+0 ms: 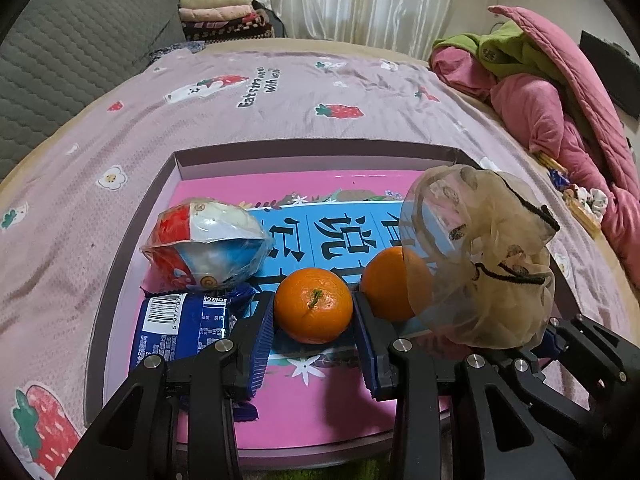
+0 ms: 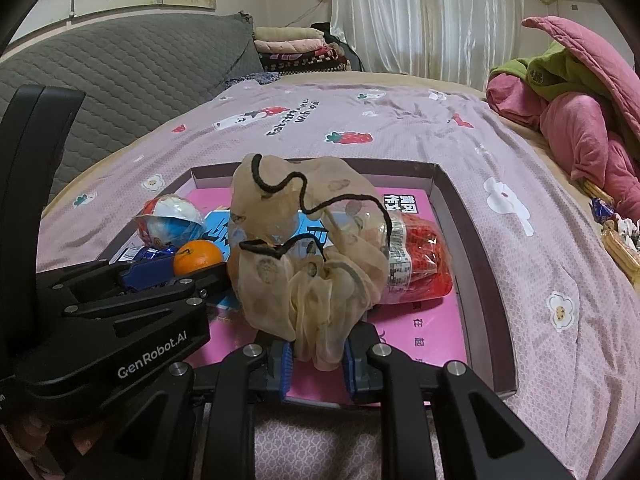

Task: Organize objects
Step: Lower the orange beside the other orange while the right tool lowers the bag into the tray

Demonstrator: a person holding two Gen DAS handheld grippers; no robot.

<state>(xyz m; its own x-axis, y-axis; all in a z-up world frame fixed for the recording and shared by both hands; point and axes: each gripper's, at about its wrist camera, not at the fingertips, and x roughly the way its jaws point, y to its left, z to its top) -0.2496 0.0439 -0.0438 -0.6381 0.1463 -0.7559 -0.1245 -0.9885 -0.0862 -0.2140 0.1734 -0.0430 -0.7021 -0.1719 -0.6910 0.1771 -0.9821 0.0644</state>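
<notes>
Two oranges in the box (image 1: 132, 216), both low in the left wrist view. The near orange (image 1: 313, 305) sits between the blue pads of the left gripper (image 1: 313, 312), stem up; both pads press its sides, so the claw pinches it, and it rests on the pink box floor. The second orange (image 1: 386, 284) lies just right of the right pad, partly covered by the mesh pouch (image 1: 480, 256).

One sheer beige drawstring pouch, with a black cord, held up over the box. The right gripper (image 2: 318, 354) is pressed nearly together on the pouch's gathered lower folds; its mouth hangs open toward the oranges.

One round wrapped snack (image 1: 206, 240), red, white and blue, in the box's left part. One dark blue packet (image 1: 180, 328) with a barcode, touching the snack's near edge and lying beside the left finger. One red packet (image 2: 420, 264), seen only in the right wrist view, behind and right of the pouch.

One shallow box with a pink printed floor, on a lilac strawberry-print sheet (image 1: 280, 116). One heap of pink and green bedding (image 1: 540, 92) far right. One stack of folded blankets (image 1: 224, 16) at back.
</notes>
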